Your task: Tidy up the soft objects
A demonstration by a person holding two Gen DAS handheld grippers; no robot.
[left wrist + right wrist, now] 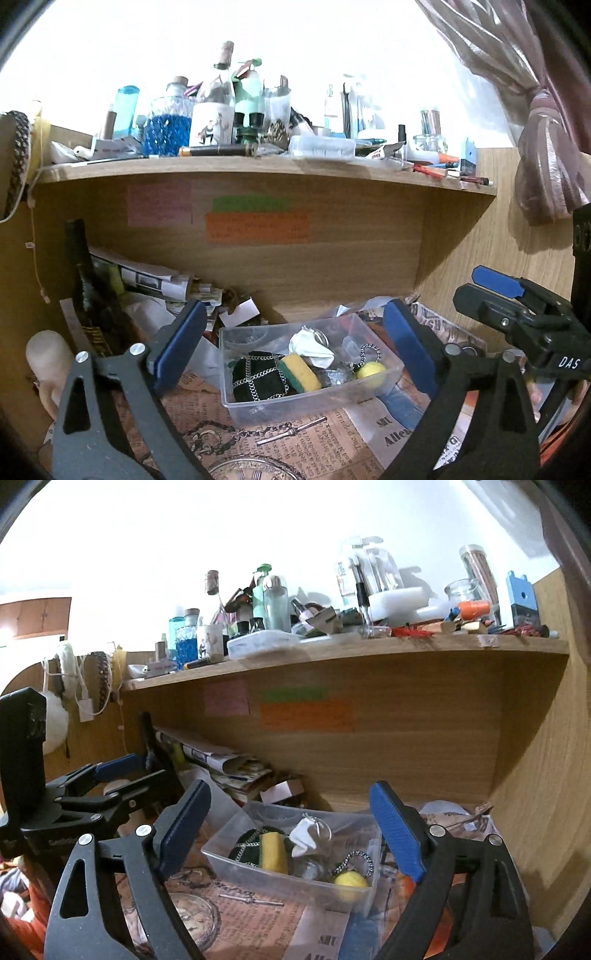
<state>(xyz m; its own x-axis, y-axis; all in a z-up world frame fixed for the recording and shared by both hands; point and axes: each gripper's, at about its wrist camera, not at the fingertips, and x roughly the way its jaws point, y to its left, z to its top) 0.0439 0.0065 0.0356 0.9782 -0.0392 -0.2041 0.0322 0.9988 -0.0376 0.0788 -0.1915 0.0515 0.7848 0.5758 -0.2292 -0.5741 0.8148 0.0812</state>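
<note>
A clear plastic box [255, 404] [218, 853] sits on the desk under the shelf. It holds a yellow-green sponge [300, 372] [273, 852], a dark green pouch with a chain [258, 380] [245, 843], a white cloth [308, 345] [303, 835] and a yellow ball on a cord [370, 370] [350, 880]. My left gripper [295, 343] is open and empty, its jaws on either side of the box. My right gripper [291, 823] is open and empty in front of the box. Each gripper also shows in the other's view: right [491, 288], left [110, 771].
A wooden shelf [258, 166] [332, 653] above carries several bottles and jars. A dark bottle [86, 280] and papers [147, 280] lie at the left. Printed newspaper [332, 435] and a chain [236, 434] cover the desk. A wooden side wall [535, 775] stands at the right.
</note>
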